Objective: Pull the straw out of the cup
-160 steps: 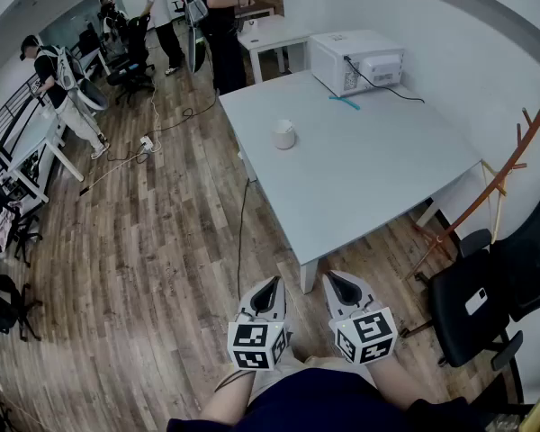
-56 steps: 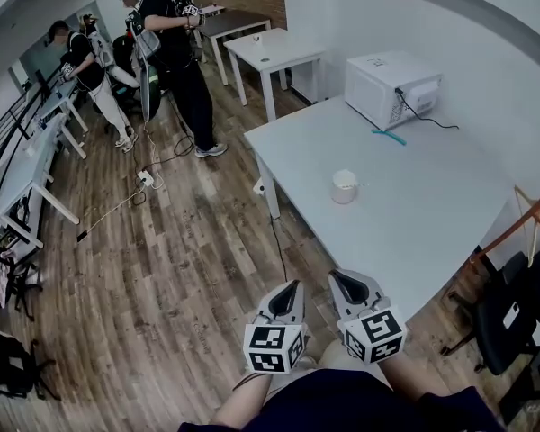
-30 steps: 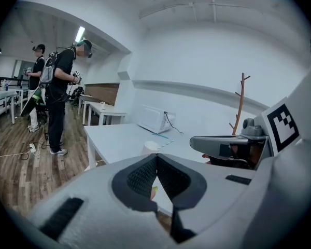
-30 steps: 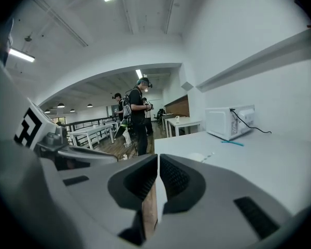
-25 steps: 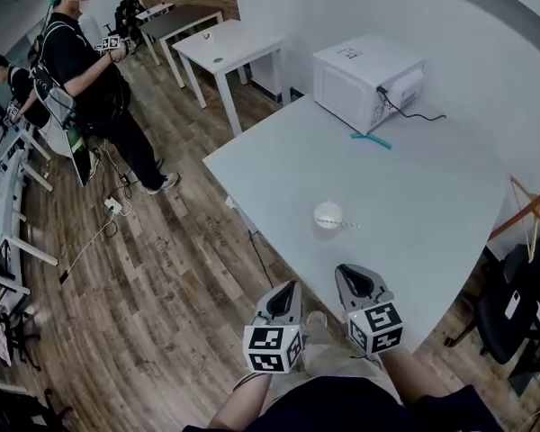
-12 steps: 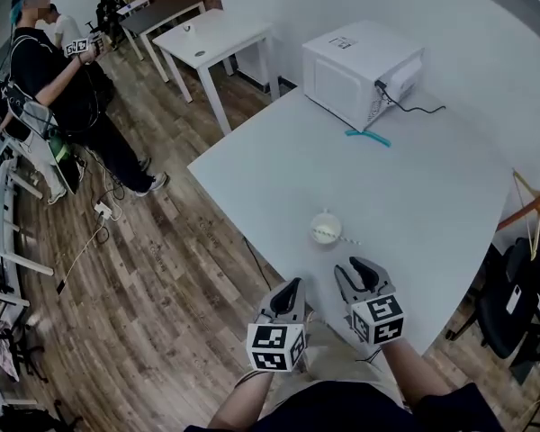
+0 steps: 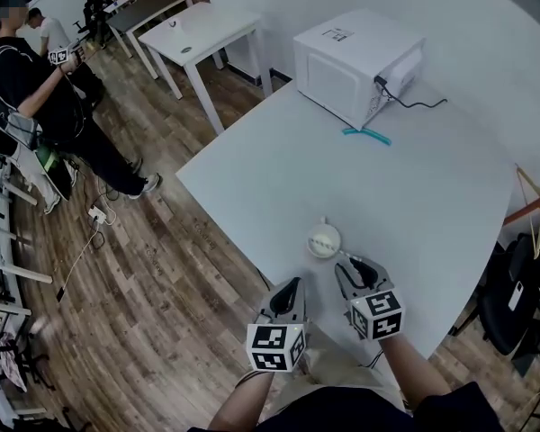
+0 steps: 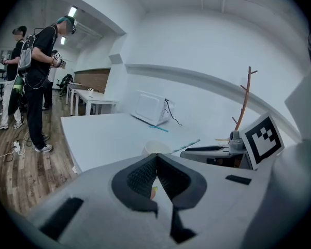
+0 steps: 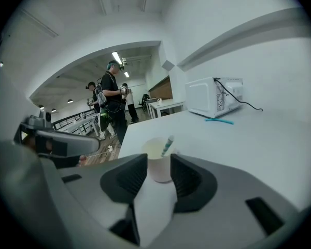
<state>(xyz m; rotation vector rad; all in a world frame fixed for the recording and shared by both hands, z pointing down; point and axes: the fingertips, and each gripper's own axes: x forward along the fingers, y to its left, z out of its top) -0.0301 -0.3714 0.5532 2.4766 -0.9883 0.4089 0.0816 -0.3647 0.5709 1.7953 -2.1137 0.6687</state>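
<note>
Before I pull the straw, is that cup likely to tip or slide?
Probably light: the cup looks small and thin-walled, standing unheld on the smooth table, so it may slide. The straw leans on its rim, so a sideways pull could tip it. The walls would likely crush if squeezed.

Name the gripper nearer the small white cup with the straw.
Right: the right gripper sits just short of the white cup, jaws just opened, empty; left gripper hangs farther back, shut.
</note>
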